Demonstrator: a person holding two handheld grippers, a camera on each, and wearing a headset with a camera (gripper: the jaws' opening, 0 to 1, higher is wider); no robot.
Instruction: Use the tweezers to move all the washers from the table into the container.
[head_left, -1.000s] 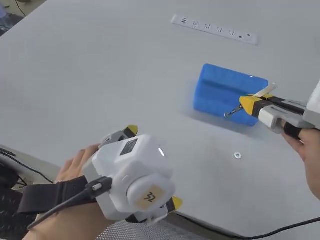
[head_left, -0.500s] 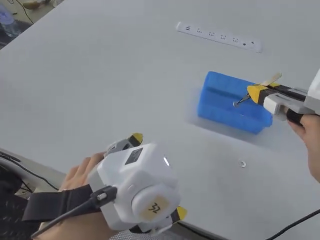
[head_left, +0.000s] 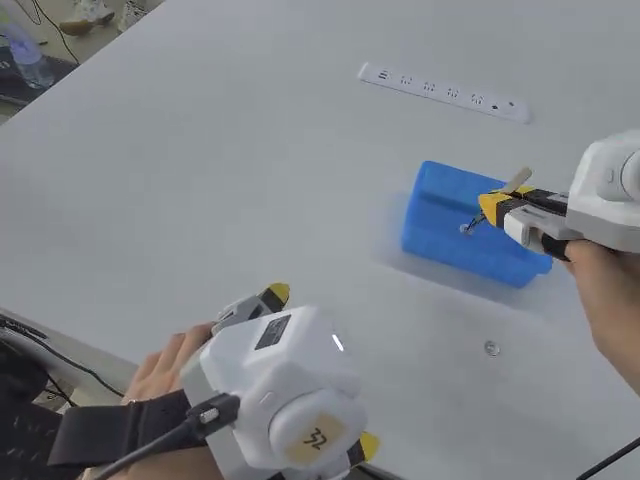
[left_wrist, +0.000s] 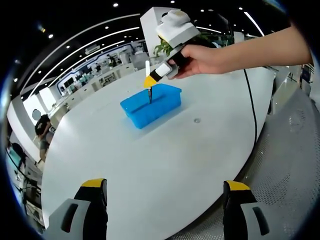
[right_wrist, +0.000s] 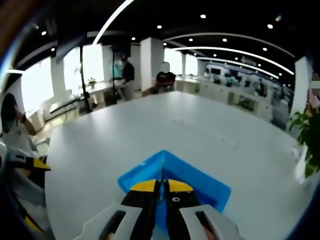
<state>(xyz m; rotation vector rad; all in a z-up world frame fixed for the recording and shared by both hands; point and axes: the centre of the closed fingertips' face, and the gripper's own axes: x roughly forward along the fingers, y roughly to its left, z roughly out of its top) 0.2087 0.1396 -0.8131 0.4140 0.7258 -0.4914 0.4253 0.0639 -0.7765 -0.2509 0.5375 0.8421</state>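
My right gripper (head_left: 492, 207) clamps the tweezers (head_left: 470, 224), tips dipping into the open blue container (head_left: 438, 240); one washer (head_left: 491, 348) lies flat nearer me.

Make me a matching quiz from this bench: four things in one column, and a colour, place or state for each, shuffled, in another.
1 container
2 loose washer
3 power strip
4 tweezers

A white, far across the table
B blue
C on bare table, nearer than the container
D clamped in the right tongs

Pairs: 1-B, 2-C, 3-A, 4-D.
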